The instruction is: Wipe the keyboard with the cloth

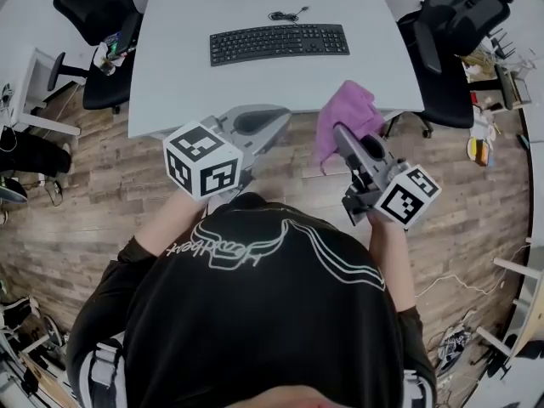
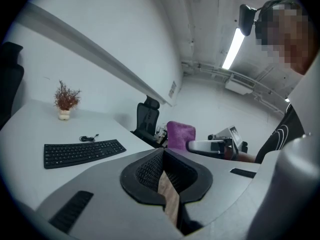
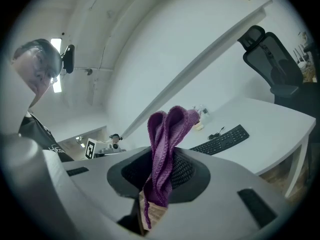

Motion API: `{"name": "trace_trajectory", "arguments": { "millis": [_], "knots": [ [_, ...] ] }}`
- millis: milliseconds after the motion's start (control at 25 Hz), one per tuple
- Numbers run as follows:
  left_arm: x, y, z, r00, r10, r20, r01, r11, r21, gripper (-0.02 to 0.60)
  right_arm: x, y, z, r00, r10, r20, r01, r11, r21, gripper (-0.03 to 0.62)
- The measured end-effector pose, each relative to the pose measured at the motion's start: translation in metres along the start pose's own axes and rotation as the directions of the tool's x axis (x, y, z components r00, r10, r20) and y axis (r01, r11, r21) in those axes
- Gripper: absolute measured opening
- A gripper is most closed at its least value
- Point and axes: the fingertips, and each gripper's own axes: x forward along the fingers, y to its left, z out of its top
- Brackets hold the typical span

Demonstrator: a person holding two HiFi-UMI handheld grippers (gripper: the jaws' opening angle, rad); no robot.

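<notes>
Shows an early stage of the task: cloth in hand and, by judgement, no wiping yet begun.

Places the keyboard [image 1: 280, 43] flat on the table [image 1: 170, 83], toward the far edge and roughly midway between the left and right edges, with its long side parallel to the near edge. Puts a small black cable [image 1: 287, 14] just beyond it and, in the left gripper view, a potted plant [image 2: 65, 100] by the far edge.

Shows the right gripper [image 1: 344, 134] with its fingers [image 3: 186, 170] clamped on the purple cloth [image 1: 347, 113]. In the right gripper view, shows the fabric bunched upright above the fingers, with a short tail hanging below them. Holds the cloth in the air at about the near edge of the table, toward the right corner, well apart from the keyboard and touching neither keys nor table.

Shows the left gripper [image 1: 255, 124] just short of the near edge, over the wooden floor [image 1: 102, 185], with its fingers [image 2: 145, 170] together at the tips and nothing between them.

Counts as done: cloth secured.

Counts as left: carrying the cloth past the near edge to the keyboard, lowering it onto the keys and passing it along the rows, possibly with the free gripper steadying the keyboard.

Gives no sign of dust or marks on the keys at this distance.
</notes>
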Motion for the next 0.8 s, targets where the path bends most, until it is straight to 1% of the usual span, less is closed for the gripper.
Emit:
{"name": "trace_trajectory", "arguments": {
  "millis": [120,280,440,560,800],
  "knots": [
    [0.003,0.021,0.003,1.000,0.026,0.004,-0.026,1.000,-0.005,0.006,0.020,-0.012,0.001,0.999,0.014,-0.029,-0.014,1.000,0.004,0.063],
    [0.007,0.057,0.007,0.999,0.048,0.008,-0.048,0.998,-0.041,0.006,0.052,-0.028,0.002,0.997,0.036,-0.064,-0.034,0.999,0.029,0.063],
    [0.017,0.096,0.007,0.999,0.054,-0.007,-0.054,0.996,-0.074,0.006,0.086,-0.053,0.008,0.996,0.023,-0.091,-0.019,0.999,0.045,0.063],
    [0.025,0.133,0.008,0.998,0.059,-0.029,-0.062,0.994,-0.094,0.006,0.117,-0.074,0.015,0.994,0.018,-0.107,-0.013,0.999,0.051,0.063],
    [0.038,0.205,0.011,0.996,0.080,-0.041,-0.085,0.984,-0.154,0.006,0.175,-0.114,0.018,0.987,0.002,-0.161,0.010,0.997,0.074,0.063]
  ]
}}
